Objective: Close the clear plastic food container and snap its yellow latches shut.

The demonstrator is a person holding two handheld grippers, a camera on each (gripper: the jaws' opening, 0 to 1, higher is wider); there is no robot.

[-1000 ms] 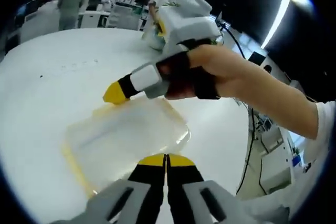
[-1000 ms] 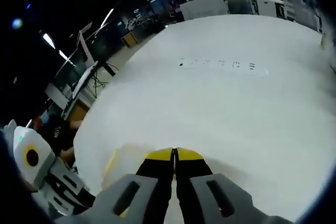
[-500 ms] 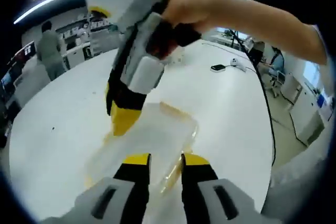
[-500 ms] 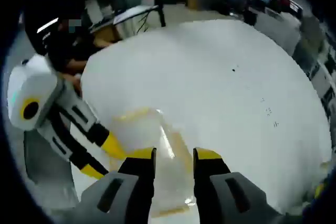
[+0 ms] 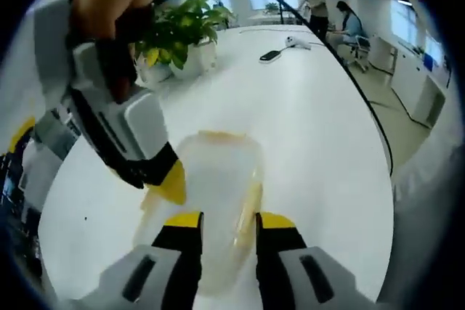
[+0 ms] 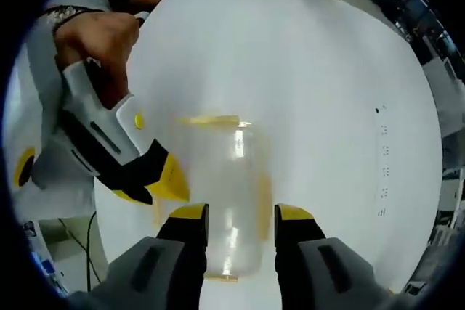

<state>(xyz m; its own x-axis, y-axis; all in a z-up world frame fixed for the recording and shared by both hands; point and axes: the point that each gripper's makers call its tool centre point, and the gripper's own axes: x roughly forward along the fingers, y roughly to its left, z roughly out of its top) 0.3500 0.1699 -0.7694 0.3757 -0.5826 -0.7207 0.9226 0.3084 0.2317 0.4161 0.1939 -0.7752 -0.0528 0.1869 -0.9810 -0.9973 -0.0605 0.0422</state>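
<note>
A clear plastic food container with yellow latches lies on the white table, its lid resting on top. My left gripper is open, its yellow tips just over the container's near end. In the same view the right gripper, held by a hand, points down at the container's left edge. In the right gripper view the container lies lengthwise ahead, a yellow latch at its far end. My right gripper is open above the near half. The left gripper reaches in at the container's left side.
A potted plant stands at the far side of the table, with a phone and a mouse beyond it. People sit at desks in the background. The table's edge curves along the right.
Both grippers were shut a second ago and now stand open. Both hands have swung round, so each view now looks down along the container.
</note>
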